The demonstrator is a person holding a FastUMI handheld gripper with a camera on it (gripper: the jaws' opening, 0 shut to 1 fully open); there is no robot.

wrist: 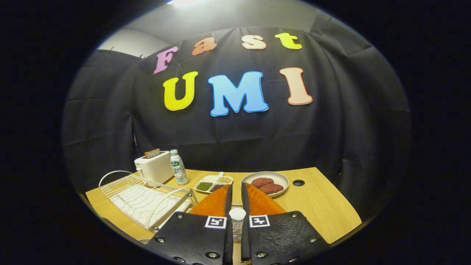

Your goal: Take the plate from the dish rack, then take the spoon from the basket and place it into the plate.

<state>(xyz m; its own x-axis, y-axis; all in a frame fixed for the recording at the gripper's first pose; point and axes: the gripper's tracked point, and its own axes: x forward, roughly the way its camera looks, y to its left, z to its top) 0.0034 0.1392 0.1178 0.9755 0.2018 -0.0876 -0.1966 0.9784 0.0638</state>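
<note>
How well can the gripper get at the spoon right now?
Probably yes. The spoon shows its white end standing up from the basket, right between the fingers of the gripper, with nothing across it. The fingers are nearly together; whether they press on it, I cannot tell.

Light source: a bright overhead lamp, blown out above the black cloth wall.
Table: the pale wooden tabletop is evenly lit — soft shadows beside the white wire dish rack.
Distortion: strong fisheye — the tabletop's edges bow.
Focus: sharp throughout.
</note>
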